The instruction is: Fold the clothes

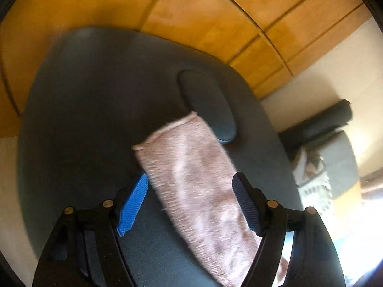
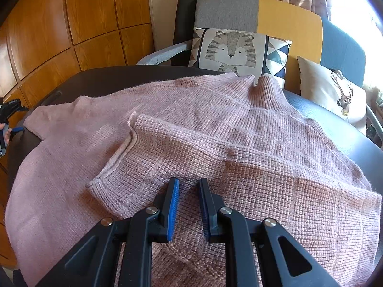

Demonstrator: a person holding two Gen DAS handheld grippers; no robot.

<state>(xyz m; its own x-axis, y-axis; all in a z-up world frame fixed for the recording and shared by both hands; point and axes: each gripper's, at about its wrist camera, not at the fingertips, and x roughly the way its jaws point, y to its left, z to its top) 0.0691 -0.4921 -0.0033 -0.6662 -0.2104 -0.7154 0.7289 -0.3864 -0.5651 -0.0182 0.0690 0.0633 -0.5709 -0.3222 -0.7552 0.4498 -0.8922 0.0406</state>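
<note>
1. My right gripper (image 2: 188, 205) stands with its jaws a little apart, astride a raised pinch of the pink knit sweater (image 2: 215, 143); whether it truly clamps, I cannot tell.
2. My left gripper (image 1: 191, 201) gapes wide around the sleeve (image 1: 191, 167), released, ready to carry it inward.
3. The sweater lies spread on the dark table (image 2: 95, 76), one sleeve (image 2: 143, 148) already folded across.
4. Beyond, a tiger cushion (image 2: 229, 47) rests on the chair.

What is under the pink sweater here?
The pink sweater lies spread on a dark table, whose bare top shows round its edges. Whatever else lies beneath the knit is covered and cannot be seen.
</note>
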